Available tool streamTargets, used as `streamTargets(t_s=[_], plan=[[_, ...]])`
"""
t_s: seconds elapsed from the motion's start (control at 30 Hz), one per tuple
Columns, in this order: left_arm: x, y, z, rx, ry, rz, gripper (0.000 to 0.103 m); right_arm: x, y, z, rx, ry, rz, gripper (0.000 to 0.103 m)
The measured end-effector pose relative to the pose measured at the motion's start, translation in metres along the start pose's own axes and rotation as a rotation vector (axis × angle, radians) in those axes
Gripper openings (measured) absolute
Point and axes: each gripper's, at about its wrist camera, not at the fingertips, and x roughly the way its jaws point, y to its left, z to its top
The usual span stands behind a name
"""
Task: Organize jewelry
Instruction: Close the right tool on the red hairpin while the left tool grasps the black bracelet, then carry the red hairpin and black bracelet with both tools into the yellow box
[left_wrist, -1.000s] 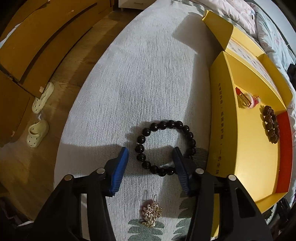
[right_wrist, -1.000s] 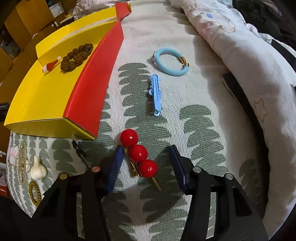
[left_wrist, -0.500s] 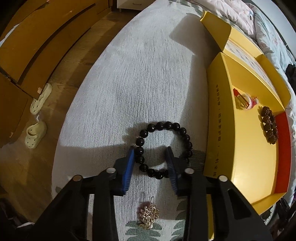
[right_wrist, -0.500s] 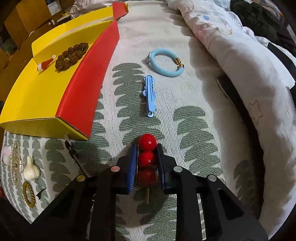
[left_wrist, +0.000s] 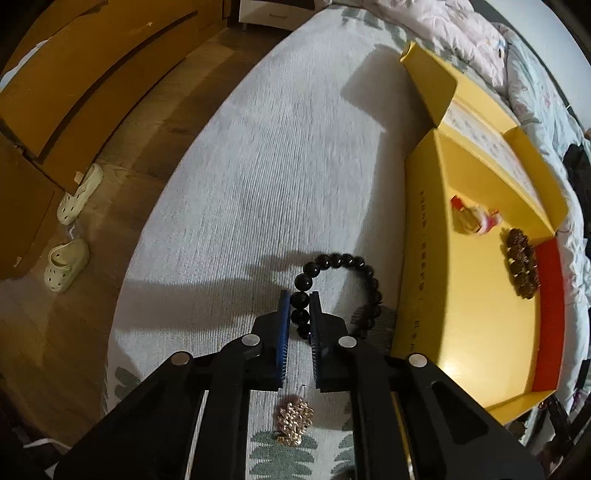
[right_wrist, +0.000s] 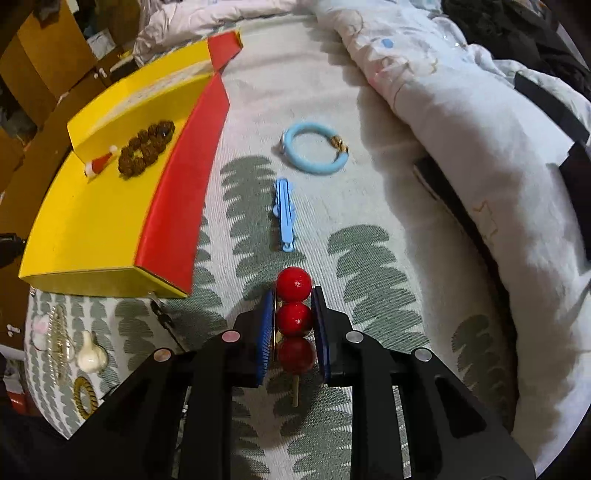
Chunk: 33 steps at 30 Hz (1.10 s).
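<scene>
only the left wrist view shows the floor with pale slippers (left_wrist: 72, 240) at 9 o'clock and a gold brooch (left_wrist: 295, 422) under the gripper; only the right shows a blue hair clip (right_wrist: 284, 214) and blue bracelet (right_wrist: 314, 153) at 12 o'clock. the left gripper (left_wrist: 299, 306) has its jaws pinched on the black bead bracelet (left_wrist: 340, 284) lying on the bed beside the yellow box (left_wrist: 480, 314). the right gripper (right_wrist: 294, 314) has its jaws clamped on the red ball hairpin (right_wrist: 294, 319).
</scene>
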Motion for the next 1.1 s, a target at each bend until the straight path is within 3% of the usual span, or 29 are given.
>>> streamTargets(t_s=[0.4, 0.63, 0.8, 1.1], plan=[[-0.071, -0.039, -0.004, 0.072, -0.172, -0.083, 0.010, -0.049, 0.038, 0.027, -0.050, -0.129, 0.072, 0.021], [-0.103, -0.077, -0.008, 0.135, -0.243, -0.152, 0.010, -0.064, 0.088, 0.056, -0.132, -0.167, 0.120, 0.021], [-0.102, -0.111, -0.010, 0.181, -0.243, -0.190, 0.010, -0.039, 0.123, 0.071, -0.176, -0.120, 0.151, 0.021], [-0.057, -0.169, -0.017, 0.271, -0.147, -0.187, 0.010, 0.023, 0.161, 0.086, -0.236, -0.021, 0.170, 0.021]])
